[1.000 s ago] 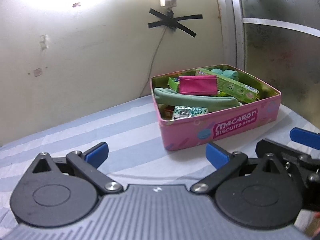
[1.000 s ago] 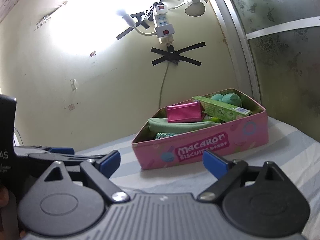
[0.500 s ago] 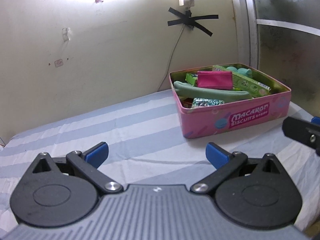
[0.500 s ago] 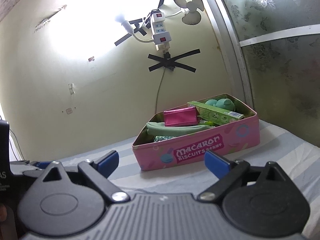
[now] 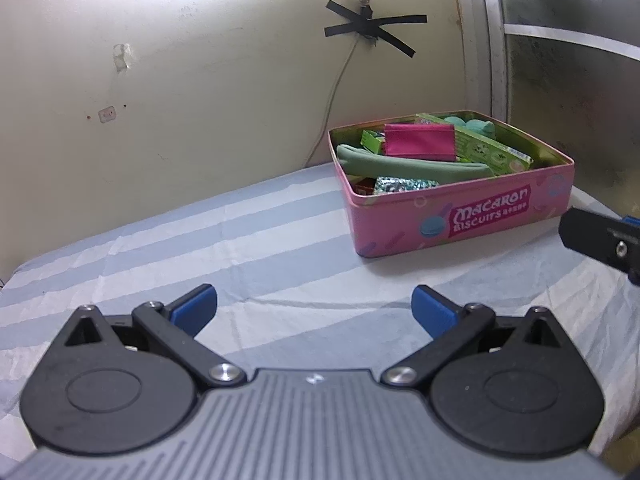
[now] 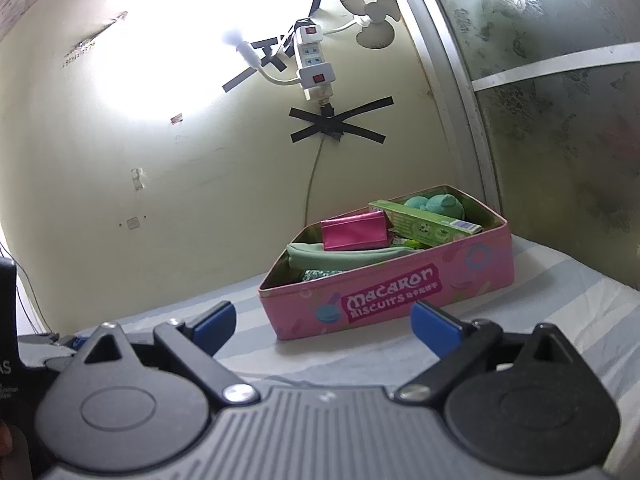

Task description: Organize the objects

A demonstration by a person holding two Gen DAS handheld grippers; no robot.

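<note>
Right wrist view: pink tin [image 6: 390, 300] lies straight ahead near the bed's [image 6: 560, 304] far right corner, nearer the right gripper [image 6: 323, 322]; both jaws wide, empty.

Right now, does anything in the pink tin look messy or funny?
Yes. The tin is crammed: a long green box lies tilted with one end poking above the rim, and a pink pouch sits propped on the pile. Nothing has spilled onto the sheet.
</note>
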